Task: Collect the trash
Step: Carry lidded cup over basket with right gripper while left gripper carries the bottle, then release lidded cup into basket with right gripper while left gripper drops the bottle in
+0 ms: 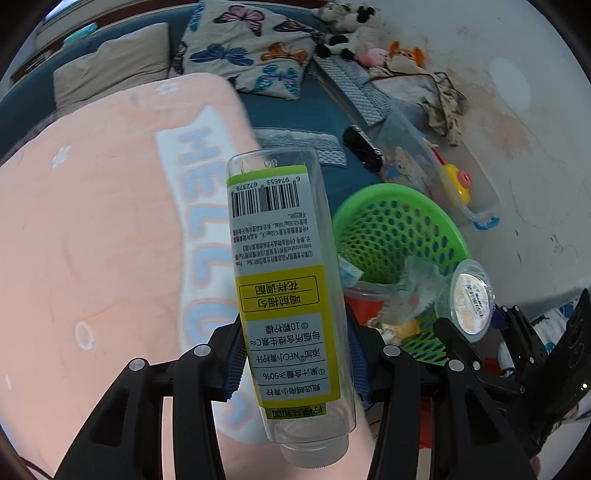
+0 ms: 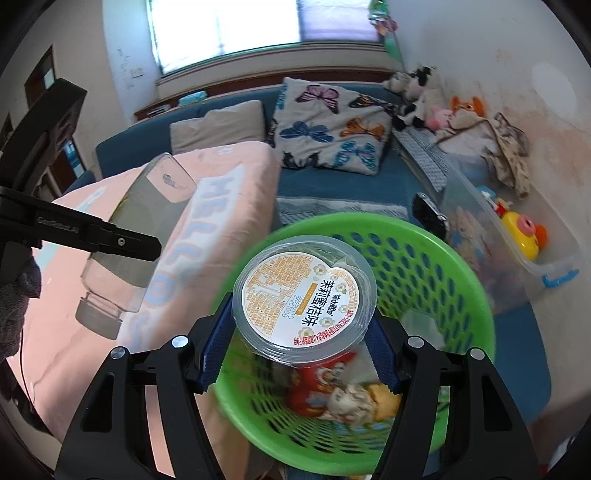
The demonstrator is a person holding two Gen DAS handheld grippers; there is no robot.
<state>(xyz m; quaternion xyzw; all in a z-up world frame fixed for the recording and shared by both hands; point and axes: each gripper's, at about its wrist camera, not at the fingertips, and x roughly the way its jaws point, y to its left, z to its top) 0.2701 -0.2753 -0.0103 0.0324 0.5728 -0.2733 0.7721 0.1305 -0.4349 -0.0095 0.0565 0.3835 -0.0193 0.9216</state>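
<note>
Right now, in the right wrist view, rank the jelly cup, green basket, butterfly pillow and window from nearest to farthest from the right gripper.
1. Jelly cup, clamped in the right gripper jaws.
2. Green basket, just below and beyond the cup, trash inside.
3. Butterfly pillow, farther back on the blue bed, centre-right.
4. Window, farthest, on the back wall at the top.

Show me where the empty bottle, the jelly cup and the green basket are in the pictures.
empty bottle point(image 1: 284, 280): left wrist view, on its yellow-green label.
jelly cup point(image 2: 301, 295): right wrist view, on its printed lid.
green basket point(image 2: 436, 240): right wrist view, on its far rim.
</note>
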